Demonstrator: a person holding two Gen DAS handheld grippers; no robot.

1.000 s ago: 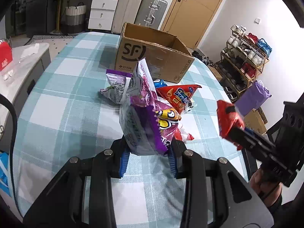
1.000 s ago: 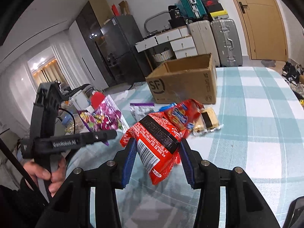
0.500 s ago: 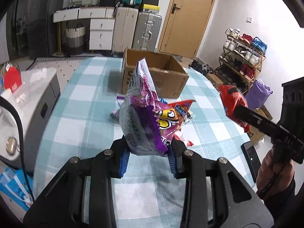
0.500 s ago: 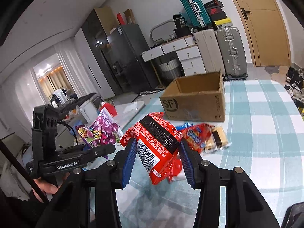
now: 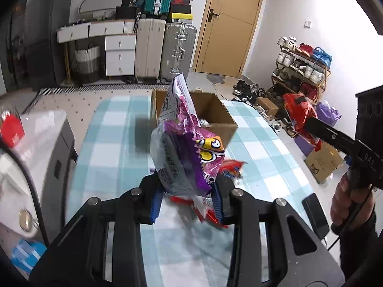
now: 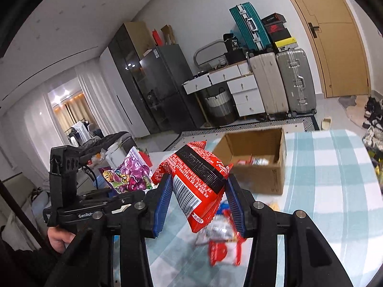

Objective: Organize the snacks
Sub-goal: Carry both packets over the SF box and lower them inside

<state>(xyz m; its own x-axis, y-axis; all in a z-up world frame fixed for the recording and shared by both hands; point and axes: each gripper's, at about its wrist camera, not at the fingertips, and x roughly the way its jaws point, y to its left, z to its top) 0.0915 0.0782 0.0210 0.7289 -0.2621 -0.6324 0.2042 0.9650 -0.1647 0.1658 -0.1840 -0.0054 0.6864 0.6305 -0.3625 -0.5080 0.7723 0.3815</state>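
Left gripper (image 5: 188,197): I clamp the purple snack bag (image 5: 186,148).
Right gripper (image 6: 199,203): I clamp the red snack bag (image 6: 196,181).
Cardboard box (image 6: 258,160): open, on the surface (image 6: 330,179) ahead.

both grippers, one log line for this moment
left gripper: shut on purple snack bag | right gripper: shut on red snack bag | both raised | cardboard box: open, ahead

We count two grippers, the left gripper (image 5: 186,197) and the right gripper (image 6: 199,205), each clamping one bag: one purple snack bag (image 5: 189,148), one red snack bag (image 6: 198,181). We see one cardboard box (image 6: 258,160) and three suitcases (image 6: 295,81)
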